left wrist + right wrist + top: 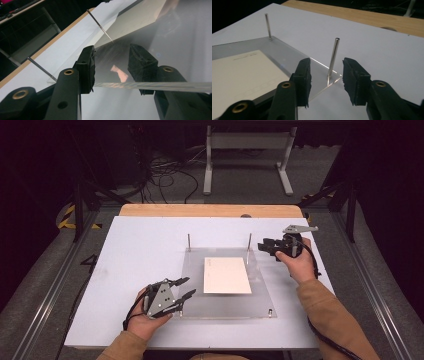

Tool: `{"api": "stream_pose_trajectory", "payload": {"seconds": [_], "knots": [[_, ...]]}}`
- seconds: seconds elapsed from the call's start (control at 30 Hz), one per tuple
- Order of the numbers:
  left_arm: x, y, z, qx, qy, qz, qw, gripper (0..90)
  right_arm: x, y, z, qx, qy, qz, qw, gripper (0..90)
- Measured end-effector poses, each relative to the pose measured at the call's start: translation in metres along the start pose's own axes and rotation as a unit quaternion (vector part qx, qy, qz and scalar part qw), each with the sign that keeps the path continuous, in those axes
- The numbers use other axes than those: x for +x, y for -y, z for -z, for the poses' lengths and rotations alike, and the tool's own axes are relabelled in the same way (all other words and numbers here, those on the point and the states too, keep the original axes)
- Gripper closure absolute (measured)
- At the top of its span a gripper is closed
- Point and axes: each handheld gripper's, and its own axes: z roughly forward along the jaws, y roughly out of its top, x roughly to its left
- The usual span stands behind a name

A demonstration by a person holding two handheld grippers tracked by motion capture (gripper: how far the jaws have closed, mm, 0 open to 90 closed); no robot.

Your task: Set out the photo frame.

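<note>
White worktop (pixel 135 270) carries a clear plate (pixel 260 292) at its middle, a white sheet (pixel 227 275) lying flat under or in it, and thin metal pins (pixel 249 241) standing at the plate's far corners. Left tongs (pixel 184 288) sit at the plate's near-left corner, narrow, the plate's edge (pixel 150 85) running between the jaws, though actual pad contact can't be told. Right tongs (pixel 263 246) hover just beside the far-right pin (pixel 333 56), jaws apart, holding nothing.
</note>
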Motion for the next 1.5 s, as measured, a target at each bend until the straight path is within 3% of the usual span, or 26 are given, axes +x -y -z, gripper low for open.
{"api": "stream_pose_trajectory", "payload": {"seconds": [0.2,0.37,0.47,0.53,0.6,0.7,0.93,1.03,1.17,1.2,1.23,1.33,1.4,1.43,1.5], "knots": [[0.003,-0.003,0.0,0.0,0.003,0.013,0.9999,55.5,0.022,0.013,0.036,-0.021,-0.02,0.058,0.9979,48.6],[0.005,-0.004,0.0,0.0,0.005,0.021,0.9998,54.2,0.039,0.025,0.057,-0.031,-0.02,0.085,0.9957,44.9],[0.007,-0.005,0.001,0.001,0.006,0.026,0.9996,54.1,0.055,0.037,0.073,-0.028,-0.023,0.135,0.9902,42.5],[0.007,-0.006,0.001,0.002,0.006,0.027,0.9996,54.0,0.057,0.039,0.075,-0.023,-0.019,0.144,0.9892,42.1],[0.008,-0.006,0.001,0.002,0.008,0.027,0.9996,54.0,0.063,0.045,0.078,-0.009,-0.009,0.166,0.9861,41.3],[0.009,-0.007,0.001,0.001,0.008,0.029,0.9995,54.0,0.072,0.052,0.08,-0.009,-0.014,0.19,0.9815,38.7],[0.011,-0.008,0.0,0.002,0.012,0.034,0.9993,53.5,0.094,0.054,0.074,-0.018,-0.039,0.251,0.9671,33.1],[0.011,-0.008,0.0,0.001,0.011,0.032,0.9994,53.6,0.1,0.054,0.067,-0.02,-0.048,0.262,0.9637,33.5],[0.011,-0.008,0.0,0.001,0.013,0.034,0.9993,53.6,0.106,0.054,0.06,-0.034,-0.051,0.275,0.9594,38.0],[0.012,-0.008,-0.001,0.001,0.013,0.034,0.9993,53.6,0.11,0.053,0.057,-0.043,-0.06,0.285,0.9558,48.0],[0.012,-0.008,-0.001,-0.001,0.013,0.035,0.9993,53.7,0.111,0.053,0.056,-0.042,-0.059,0.292,0.9538,50.8],[0.013,-0.008,-0.001,-0.005,0.01,0.033,0.9994,54.5,0.117,0.052,0.053,-0.051,-0.039,0.327,0.9429,58.8],[0.014,-0.01,-0.001,-0.006,0.009,0.032,0.9994,55.5,0.119,0.051,0.054,-0.061,-0.031,0.339,0.9382,62.7],[0.014,-0.01,-0.001,-0.008,0.007,0.032,0.9994,55.8,0.12,0.05,0.054,-0.063,-0.028,0.342,0.9373,63.6],[0.014,-0.011,-0.001,-0.011,0.004,0.031,0.9995,56.1,0.12,0.049,0.055,-0.071,-0.025,0.337,0.9384,64.7]]}}
